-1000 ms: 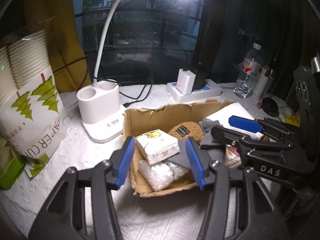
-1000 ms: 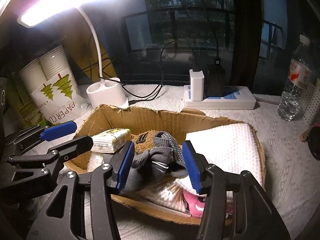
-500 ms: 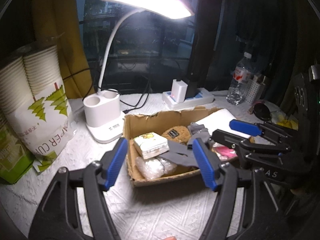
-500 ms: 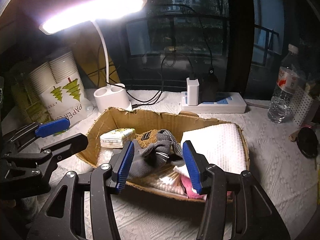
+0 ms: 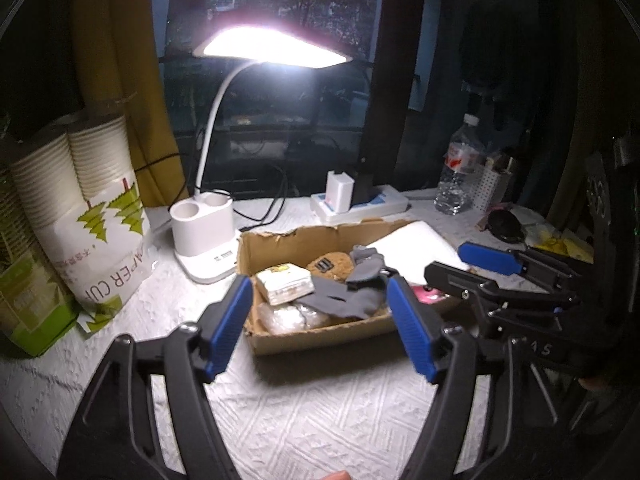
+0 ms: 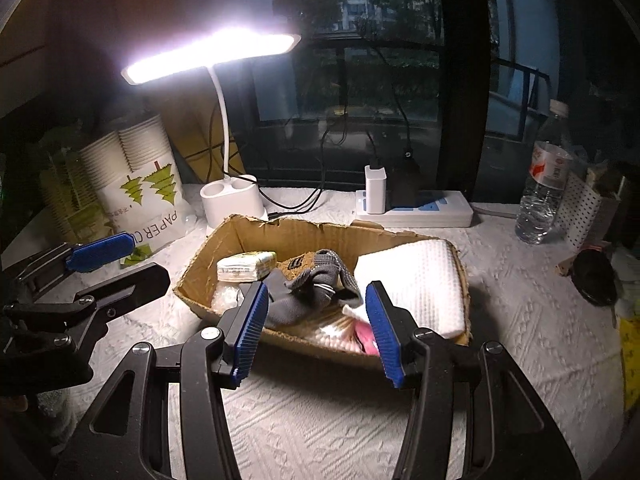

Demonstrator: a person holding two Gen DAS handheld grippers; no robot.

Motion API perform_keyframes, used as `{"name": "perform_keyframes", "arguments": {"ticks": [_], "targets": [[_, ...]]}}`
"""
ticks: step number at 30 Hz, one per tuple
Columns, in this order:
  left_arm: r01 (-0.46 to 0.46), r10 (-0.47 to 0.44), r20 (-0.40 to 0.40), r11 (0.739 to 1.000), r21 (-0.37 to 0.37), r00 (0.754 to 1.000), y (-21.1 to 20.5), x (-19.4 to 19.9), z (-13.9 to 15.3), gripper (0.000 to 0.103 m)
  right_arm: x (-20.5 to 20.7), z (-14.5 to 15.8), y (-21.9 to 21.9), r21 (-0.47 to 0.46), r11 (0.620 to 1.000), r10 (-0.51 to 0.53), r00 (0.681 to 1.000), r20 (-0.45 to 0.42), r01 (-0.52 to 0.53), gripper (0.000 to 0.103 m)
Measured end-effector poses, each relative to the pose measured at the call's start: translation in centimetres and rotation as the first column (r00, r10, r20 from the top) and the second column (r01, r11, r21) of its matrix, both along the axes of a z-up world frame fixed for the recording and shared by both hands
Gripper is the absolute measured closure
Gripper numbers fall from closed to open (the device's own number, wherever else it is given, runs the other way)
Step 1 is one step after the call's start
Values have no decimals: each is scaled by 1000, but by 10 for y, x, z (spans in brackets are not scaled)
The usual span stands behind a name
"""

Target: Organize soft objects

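Sorting is judged nearly done: socks [image 6: 310,296], towel [image 6: 416,284] and tissues [image 6: 246,266] are gathered in the box [image 6: 304,234], while both grippers [image 5: 320,320] [image 6: 316,320] are held apart, empty, nothing soft being seen outside.

Pink item [image 6: 366,334] half hidden behind blue pad; paper-cup bag [image 5: 108,248] lettering cut off.

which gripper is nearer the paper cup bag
Left. The left gripper hangs open just right of the paper cup bag; the right gripper sits farther right, over the cardboard box.
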State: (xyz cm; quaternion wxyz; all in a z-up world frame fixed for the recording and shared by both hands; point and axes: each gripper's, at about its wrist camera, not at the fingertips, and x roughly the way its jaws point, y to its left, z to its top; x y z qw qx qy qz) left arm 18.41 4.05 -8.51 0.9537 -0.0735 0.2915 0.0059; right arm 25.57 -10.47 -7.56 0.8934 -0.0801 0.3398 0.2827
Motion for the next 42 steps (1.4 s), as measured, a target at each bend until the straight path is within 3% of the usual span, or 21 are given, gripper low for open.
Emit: {"name": "perform_keyframes", "arguments": {"ticks": [21,25,27,37,42], "targets": [[24,-24,54,1000,9,998,-30,-48,20,22,-53,25,-39,13,999,-50,997,63,49,50],[28,-28,75,1000,4,997,-34,-58,26,12,-64,32,-45,15,998,-58,995,83,56,49],[30,-30,87,1000,4,996,-36,-63,30,11,-70,36,-49,19,998,-61,994,94,59,42],[40,-43,149,999,23,988,-48,-88,53,6,-98,62,-63,40,996,-81,984,159,76,41],[38,-43,183,999,33,982,-52,-101,67,1,-112,75,-70,49,995,-89,977,192,81,24]]}}
